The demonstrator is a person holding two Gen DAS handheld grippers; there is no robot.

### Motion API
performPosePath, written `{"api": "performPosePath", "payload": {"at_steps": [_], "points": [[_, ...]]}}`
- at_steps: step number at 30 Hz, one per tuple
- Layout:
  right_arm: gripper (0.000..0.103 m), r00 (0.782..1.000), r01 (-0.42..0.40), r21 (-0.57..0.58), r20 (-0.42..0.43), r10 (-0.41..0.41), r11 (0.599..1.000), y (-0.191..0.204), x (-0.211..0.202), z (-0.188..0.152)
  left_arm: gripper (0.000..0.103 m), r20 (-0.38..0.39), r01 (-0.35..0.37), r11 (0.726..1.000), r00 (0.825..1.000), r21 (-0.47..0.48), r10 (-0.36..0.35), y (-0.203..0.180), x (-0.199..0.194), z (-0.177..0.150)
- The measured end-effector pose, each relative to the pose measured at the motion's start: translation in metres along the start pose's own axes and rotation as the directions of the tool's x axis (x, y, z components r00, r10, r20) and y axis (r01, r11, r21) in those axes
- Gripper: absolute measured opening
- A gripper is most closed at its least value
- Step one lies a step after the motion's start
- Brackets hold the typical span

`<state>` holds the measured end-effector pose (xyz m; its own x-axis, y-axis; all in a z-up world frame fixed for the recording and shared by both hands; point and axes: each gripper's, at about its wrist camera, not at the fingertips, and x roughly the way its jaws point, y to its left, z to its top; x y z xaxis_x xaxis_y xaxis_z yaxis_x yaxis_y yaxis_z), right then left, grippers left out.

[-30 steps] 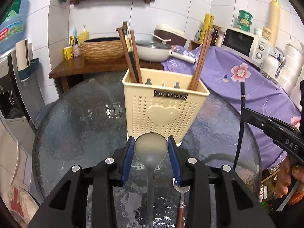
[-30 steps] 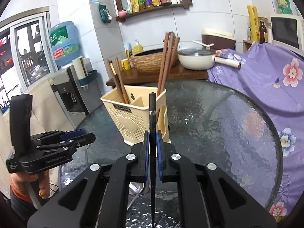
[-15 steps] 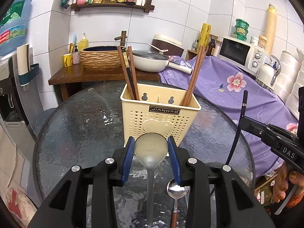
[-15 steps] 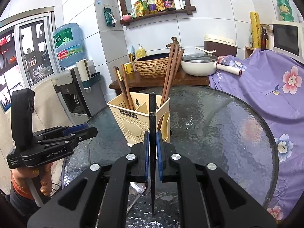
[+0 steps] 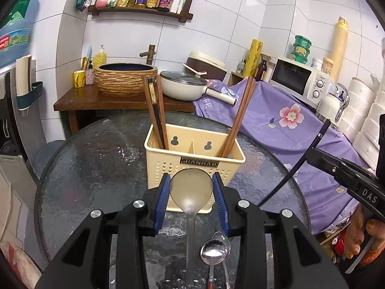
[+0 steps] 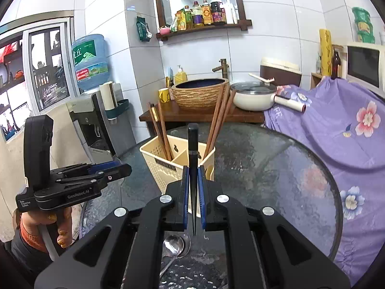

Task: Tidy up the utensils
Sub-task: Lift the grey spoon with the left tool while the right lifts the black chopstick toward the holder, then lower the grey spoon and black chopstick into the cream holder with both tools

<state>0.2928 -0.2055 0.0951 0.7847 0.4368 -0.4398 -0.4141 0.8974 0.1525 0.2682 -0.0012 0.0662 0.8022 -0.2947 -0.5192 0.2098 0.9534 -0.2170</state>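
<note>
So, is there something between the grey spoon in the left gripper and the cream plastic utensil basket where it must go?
Nothing visible blocks it. The grey spoon is held in the left gripper, straight before the cream plastic utensil basket. Brown wooden chopsticks lean in the outer compartments; the middle looks free.

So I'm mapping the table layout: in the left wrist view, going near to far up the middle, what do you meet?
Metal spoons on the glass → grey ladle clamped in the left gripper → cream utensil basket → white pan on the wooden bench → bottle shelf.
</note>
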Motion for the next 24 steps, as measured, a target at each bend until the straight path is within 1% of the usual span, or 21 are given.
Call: {"api": "performPosePath", "payload": {"at_steps": [4,8,12,15,16,18,20,22,24], "points": [[0.008,1.0,-0.018,-0.015,0.0,0.018,1.0,0.004,-0.003,0.017,0.035,0.021,0.023,1.0,1.0,-0.008,-0.023,0.0,-0.003,0.017],[0.008,0.999,-0.045,-0.025,0.014,0.045,0.999,0.008,-0.007,0.041,0.035,0.057,0.044,0.999,0.997,-0.023,-0.043,0.0,-0.008,0.043],[0.008,0.996,-0.081,-0.035,0.045,0.083,0.996,0.014,-0.013,0.078,0.035,0.095,0.059,0.998,0.994,-0.037,-0.056,-0.001,-0.012,0.079],[0.008,0.992,-0.083,-0.051,0.09,0.087,0.995,0.02,-0.018,0.11,0.035,0.131,0.081,0.995,0.989,-0.061,-0.073,0.002,-0.011,0.11],[0.008,0.991,-0.083,-0.054,0.103,0.088,0.995,0.021,-0.018,0.121,0.035,0.15,0.079,0.994,0.986,-0.07,-0.068,0.003,-0.01,0.124],[0.008,0.988,-0.072,-0.055,0.134,0.078,0.996,0.024,-0.018,0.142,0.035,0.184,0.062,0.995,0.982,-0.078,-0.047,0.004,-0.007,0.142],[0.008,0.986,-0.055,-0.055,0.155,0.063,0.997,0.025,-0.014,0.154,0.035,0.21,0.043,0.995,0.977,-0.087,-0.024,0.005,0.002,0.156],[0.008,0.985,-0.033,-0.057,0.169,0.042,0.998,0.025,-0.005,0.161,0.035,0.228,0.023,0.996,0.974,-0.091,-0.002,0.009,0.011,0.158],[0.008,0.985,-0.015,-0.046,0.17,0.023,0.999,0.022,0.008,0.158,0.035,0.24,-0.001,0.996,0.97,-0.089,0.022,0.011,0.021,0.153]]}}
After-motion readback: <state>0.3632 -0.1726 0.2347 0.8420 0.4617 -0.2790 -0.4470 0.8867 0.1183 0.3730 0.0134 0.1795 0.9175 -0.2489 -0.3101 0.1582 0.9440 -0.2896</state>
